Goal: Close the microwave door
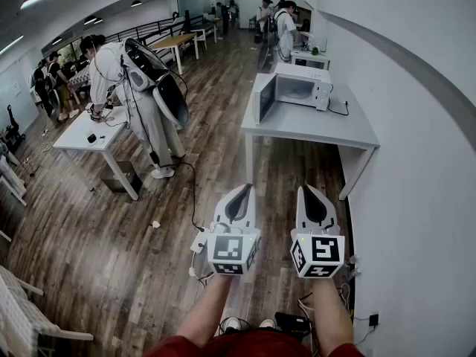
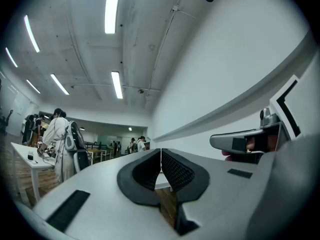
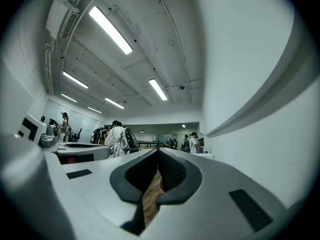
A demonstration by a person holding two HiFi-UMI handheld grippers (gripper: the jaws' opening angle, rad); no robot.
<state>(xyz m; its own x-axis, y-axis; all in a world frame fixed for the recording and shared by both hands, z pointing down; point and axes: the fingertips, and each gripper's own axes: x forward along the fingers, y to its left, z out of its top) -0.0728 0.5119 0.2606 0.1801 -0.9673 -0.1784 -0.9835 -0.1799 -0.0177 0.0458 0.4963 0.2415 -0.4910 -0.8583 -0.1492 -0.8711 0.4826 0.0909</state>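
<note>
The microwave [image 1: 301,86] stood at the far end of a grey desk [image 1: 312,129] set against the right-hand wall, with its door [image 1: 262,99] swung open to the left. Well short of that desk, above the wooden floor [image 1: 111,236], the left claw [image 1: 241,190] and right claw [image 1: 309,190] were held side by side, each clenched with jaws together on nothing. A person [image 1: 137,88] wearing a backpack stood beside a white desk [image 1: 85,131] at left.

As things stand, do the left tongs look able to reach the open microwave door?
Probably not yet: the left tongs are over floor, well short of the table bearing the microwave door. The way ahead looks open.
</note>
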